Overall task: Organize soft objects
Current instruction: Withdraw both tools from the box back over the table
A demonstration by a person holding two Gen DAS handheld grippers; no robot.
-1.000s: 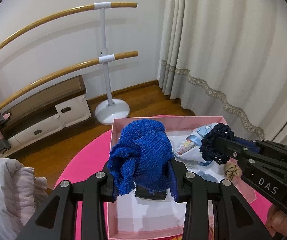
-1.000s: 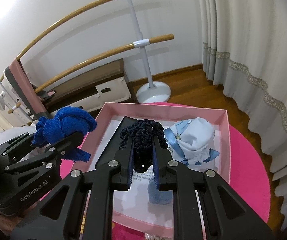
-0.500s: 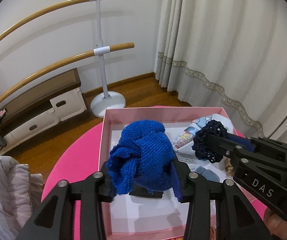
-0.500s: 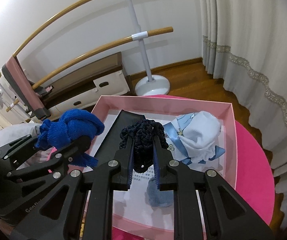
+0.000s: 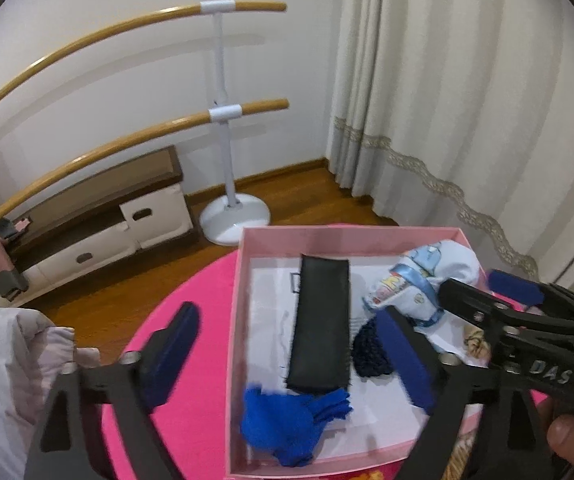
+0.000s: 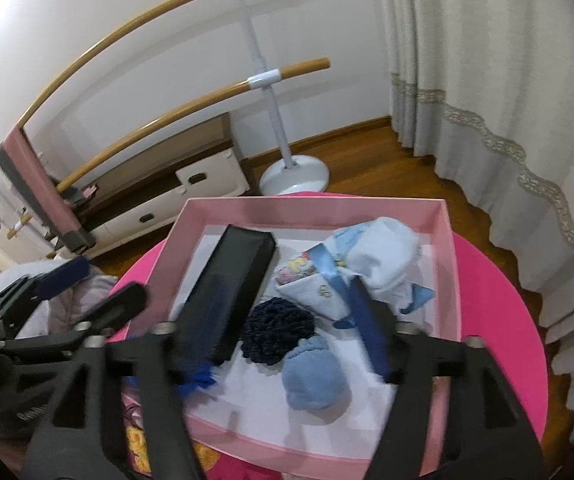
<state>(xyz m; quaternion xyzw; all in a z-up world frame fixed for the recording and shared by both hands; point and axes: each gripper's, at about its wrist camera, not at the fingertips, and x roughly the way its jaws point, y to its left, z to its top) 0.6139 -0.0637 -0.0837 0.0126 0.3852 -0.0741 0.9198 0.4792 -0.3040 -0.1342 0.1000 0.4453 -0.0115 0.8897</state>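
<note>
Left wrist view: my left gripper (image 5: 287, 344) gapes wide, empty, above the blue knit (image 5: 287, 428) lying at the pink box's (image 5: 235, 320) near edge; I should lift straight out. Right wrist view: my right gripper (image 6: 287, 320), also spread and empty, hangs over the navy scrunchie (image 6: 279, 330) mid-box; same clean retreat.

Home room, likely a bedroom or living space — wood floor (image 5: 287, 192), cream curtains (image 5: 447, 100) with lace trim, low cabinet (image 6: 191, 184) with white drawers along the wall. A freestanding ballet barre (image 5: 223, 112) stands by the wall — pink round table (image 6: 499, 312) in front.
</note>
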